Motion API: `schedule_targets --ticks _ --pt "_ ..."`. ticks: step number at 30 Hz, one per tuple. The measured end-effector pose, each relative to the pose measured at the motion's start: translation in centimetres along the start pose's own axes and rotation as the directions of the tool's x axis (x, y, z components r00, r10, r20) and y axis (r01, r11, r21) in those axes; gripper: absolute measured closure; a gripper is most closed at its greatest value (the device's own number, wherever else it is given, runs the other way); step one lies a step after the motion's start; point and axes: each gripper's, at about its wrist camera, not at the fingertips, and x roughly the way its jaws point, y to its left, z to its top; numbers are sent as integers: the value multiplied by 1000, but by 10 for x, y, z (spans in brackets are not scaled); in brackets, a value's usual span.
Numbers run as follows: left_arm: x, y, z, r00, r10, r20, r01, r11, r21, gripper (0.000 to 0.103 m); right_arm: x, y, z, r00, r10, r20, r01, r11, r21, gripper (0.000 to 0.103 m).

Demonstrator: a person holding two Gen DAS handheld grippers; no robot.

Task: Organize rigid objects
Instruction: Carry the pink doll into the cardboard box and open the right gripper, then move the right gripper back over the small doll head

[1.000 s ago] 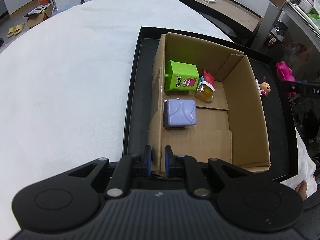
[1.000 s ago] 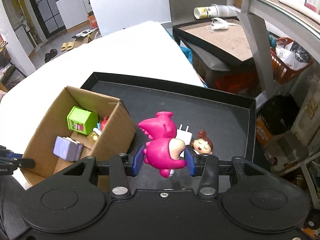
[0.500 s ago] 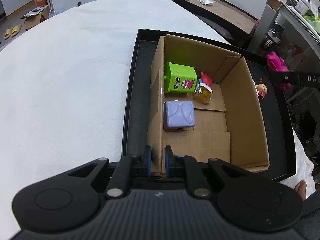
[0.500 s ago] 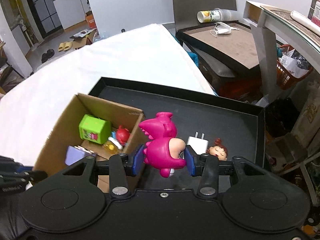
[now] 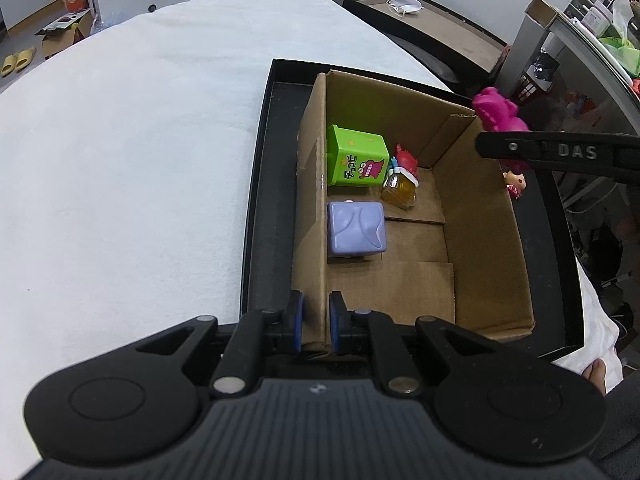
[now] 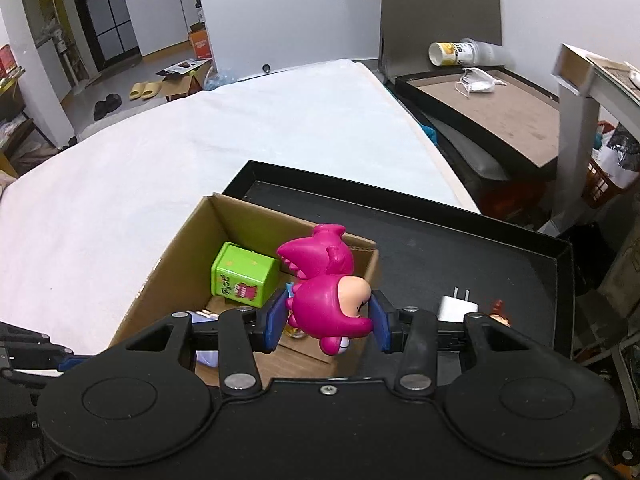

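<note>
My right gripper [image 6: 326, 320] is shut on a pink dinosaur figure [image 6: 324, 280] and holds it above the right wall of the cardboard box [image 6: 168, 264]. The figure also shows in the left wrist view [image 5: 498, 114]. My left gripper [image 5: 316, 322] is shut on the box's near left wall [image 5: 310, 240]. Inside the box lie a green cube [image 5: 356, 156], a purple cube [image 5: 356, 230] and a small yellow jar with a red toy [image 5: 400, 184].
The box stands in a black tray [image 6: 460, 248] on a white cloth [image 5: 120, 160]. A white charger plug [image 6: 458, 306] and a small doll head [image 5: 514, 182] lie in the tray right of the box. A side table with a cup [image 6: 464, 52] stands behind.
My right gripper has carried the pink figure left, from over the tray to over the box's right wall. The left gripper keeps its hold on the box wall.
</note>
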Motion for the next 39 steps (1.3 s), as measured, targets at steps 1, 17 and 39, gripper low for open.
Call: schedule_targets --ticks 1,17,39 --pt "0 0 0 1000 -1 1 1 1000 0 91 2 3 1 1000 -3 -1 3 1000 -4 60" --pt "4 4 0 1000 -9 -9 9 1000 -8 91 4 -1 6 997 -69 42 68 998 17 41" --pt "5 -6 -1 999 46 -9 -46 999 16 91 -4 -85 -10 996 -86 -7 86 981 173 34"
